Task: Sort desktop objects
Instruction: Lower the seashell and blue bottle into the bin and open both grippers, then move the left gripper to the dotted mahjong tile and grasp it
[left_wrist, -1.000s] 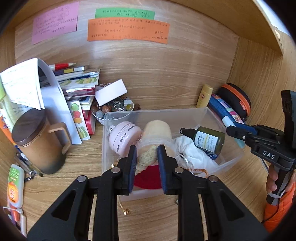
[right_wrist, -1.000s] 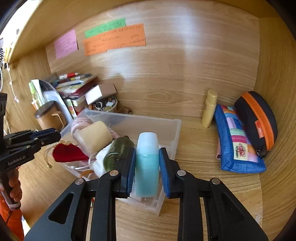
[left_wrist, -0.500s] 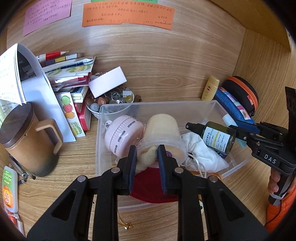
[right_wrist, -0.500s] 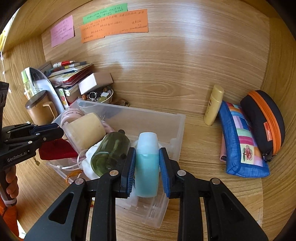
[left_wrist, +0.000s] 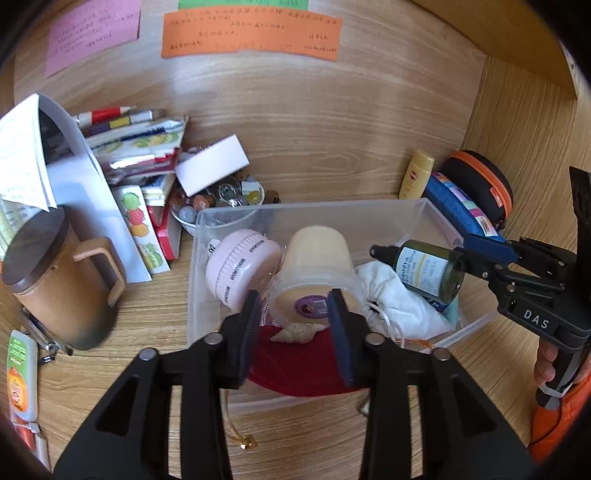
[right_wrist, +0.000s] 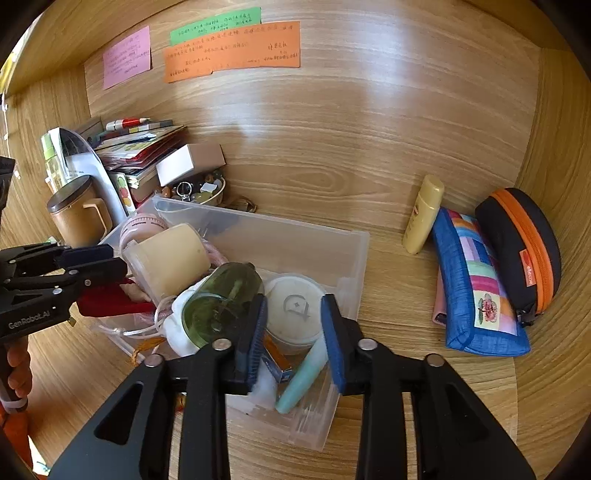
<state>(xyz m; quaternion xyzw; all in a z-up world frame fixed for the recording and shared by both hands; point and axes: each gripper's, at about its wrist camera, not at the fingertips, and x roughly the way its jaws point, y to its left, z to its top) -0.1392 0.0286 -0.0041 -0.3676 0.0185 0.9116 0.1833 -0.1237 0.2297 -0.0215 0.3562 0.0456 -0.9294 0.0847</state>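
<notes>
A clear plastic bin (left_wrist: 197, 258) holds a pink timer (left_wrist: 240, 266), a cream tub (left_wrist: 317, 254), a white cloth, a green bottle (left_wrist: 428, 269) and a red pouch (left_wrist: 295, 373). My left gripper (left_wrist: 294, 295) hangs over the bin with its jaws opening. A seashell (left_wrist: 297, 332) lies loose on the red pouch below them, untouched by the pads. My right gripper (right_wrist: 294, 299) is over the bin's near right corner (right_wrist: 354, 258), its jaws opening too. A teal tube (right_wrist: 301, 380) lies slanted in the bin under them, free of the pads, beside a round white lid (right_wrist: 293, 306).
A brown lidded mug (left_wrist: 59, 280), stacked books (left_wrist: 136, 147) and a bowl of trinkets (left_wrist: 221, 199) crowd the left. A yellow bottle (right_wrist: 423, 214), a blue patchwork case (right_wrist: 476, 295) and a black-and-orange case (right_wrist: 521, 251) sit right of the bin. Wooden walls close in behind and at the sides.
Both pairs of jaws have spread apart. The seashell dropped from the left gripper onto the red pouch. The teal tube fell from the right gripper into the bin.
</notes>
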